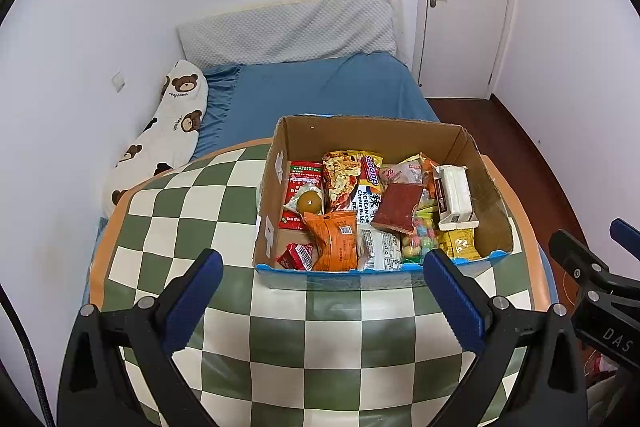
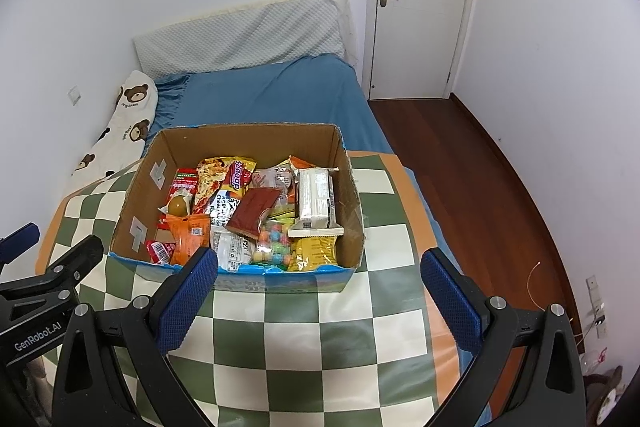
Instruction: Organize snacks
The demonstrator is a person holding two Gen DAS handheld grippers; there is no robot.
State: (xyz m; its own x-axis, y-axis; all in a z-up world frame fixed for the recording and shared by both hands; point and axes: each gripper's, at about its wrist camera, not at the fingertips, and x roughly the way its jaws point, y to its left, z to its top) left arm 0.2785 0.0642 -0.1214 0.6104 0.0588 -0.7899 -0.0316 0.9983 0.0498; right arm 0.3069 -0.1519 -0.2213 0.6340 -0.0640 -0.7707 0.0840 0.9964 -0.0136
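All visible snacks (image 1: 372, 211) lie loosely heaped inside the cardboard box (image 1: 492, 203) on the checkered mat (image 1: 320, 347); left gripper (image 1: 322, 291) and right gripper (image 2: 318, 291) hover before it, fingers spread, grasping nothing.

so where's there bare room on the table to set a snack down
Bare checkered table lies in front of the box, plus strips to its left and right. The box is crowded. Both the left gripper and right gripper are open and empty.
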